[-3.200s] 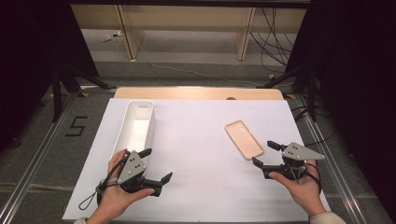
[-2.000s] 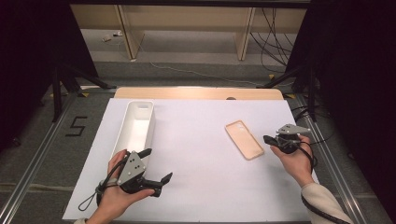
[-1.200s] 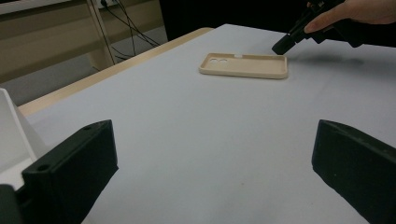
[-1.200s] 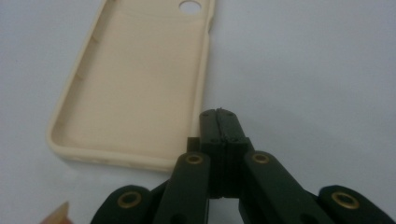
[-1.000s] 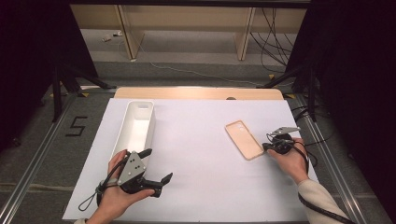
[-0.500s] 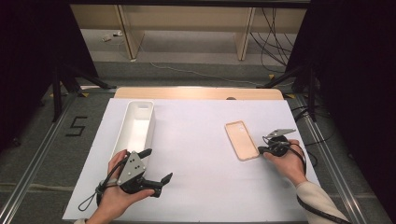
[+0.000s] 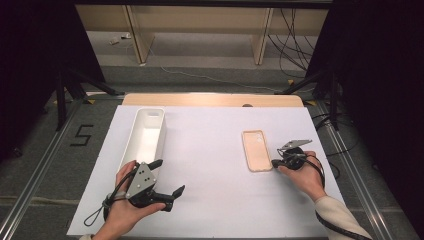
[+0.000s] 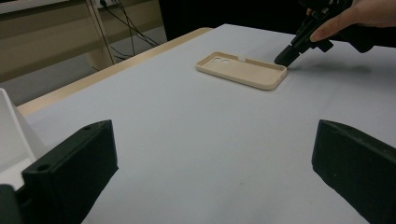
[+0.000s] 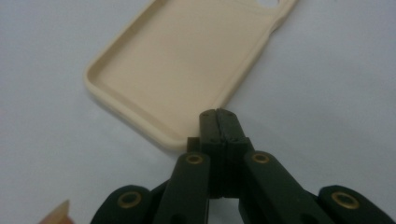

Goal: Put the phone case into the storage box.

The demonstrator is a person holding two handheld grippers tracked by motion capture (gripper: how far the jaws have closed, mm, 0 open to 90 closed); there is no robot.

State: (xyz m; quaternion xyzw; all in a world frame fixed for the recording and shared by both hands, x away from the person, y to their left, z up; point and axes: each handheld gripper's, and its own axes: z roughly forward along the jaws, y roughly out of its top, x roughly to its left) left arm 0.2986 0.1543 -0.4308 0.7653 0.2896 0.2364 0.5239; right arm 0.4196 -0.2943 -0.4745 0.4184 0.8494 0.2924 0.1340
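A beige phone case point(image 7: 256, 150) lies hollow side up on the white sheet, right of centre. My right gripper point(image 7: 275, 163) is shut, its jaws pressed together with nothing between them. Its tip rests against the case's near right corner. In the right gripper view the closed tip point(image 9: 218, 116) meets the case's rim point(image 9: 187, 60). My left gripper point(image 7: 169, 176) stands open near the front left, low over the sheet and holding nothing. From the left gripper view point(image 8: 215, 163) the case point(image 8: 240, 70) is far ahead, with the right gripper point(image 8: 282, 58) touching its end.
A long white tray point(image 7: 135, 135) stands at the left, just beyond my left hand; its corner point(image 8: 9, 135) shows in the left gripper view. The white sheet point(image 7: 210, 200) covers a wooden tabletop point(image 7: 210, 99). Dark stands and cables lie beyond the table.
My right gripper slid left and nearer along the case's right side. The case has turned from slanted to nearly straight and shifted slightly left. The left gripper has not moved.
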